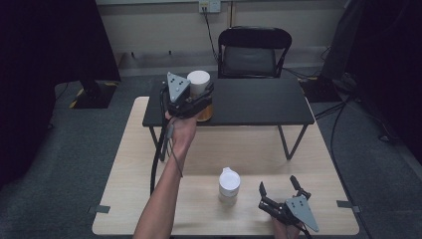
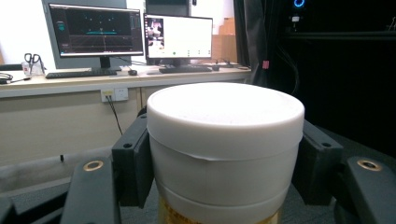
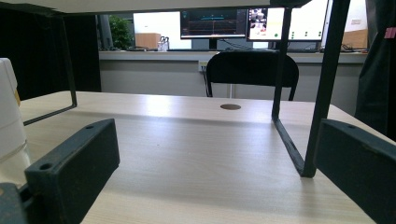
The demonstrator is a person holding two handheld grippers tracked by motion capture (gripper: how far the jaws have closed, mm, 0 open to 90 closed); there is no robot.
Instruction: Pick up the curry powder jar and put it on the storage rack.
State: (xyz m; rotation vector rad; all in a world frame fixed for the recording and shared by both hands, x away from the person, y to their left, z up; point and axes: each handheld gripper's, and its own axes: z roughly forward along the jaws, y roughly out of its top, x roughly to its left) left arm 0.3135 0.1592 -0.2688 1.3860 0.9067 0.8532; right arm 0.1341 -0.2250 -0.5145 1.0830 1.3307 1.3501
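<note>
- White-lidded jar (image 1: 200, 94) gripped between left gripper (image 1: 196, 102) jaws, over black shelf (image 1: 259, 102); placement pending.
- Right gripper (image 1: 278, 191) jaws open, empty; second jar (image 1: 229, 185) beside them awaits pickup on bench (image 1: 129, 164).

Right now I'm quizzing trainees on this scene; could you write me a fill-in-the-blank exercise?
1. The left hand-held gripper is shut on a jar whose lid is ____.
2. That jar is above the ____ shelf.
3. The right hand-held gripper has its jaws ____.
4. The bottle stands on the ____ table.

Missing words: white; black; open; wooden
</note>
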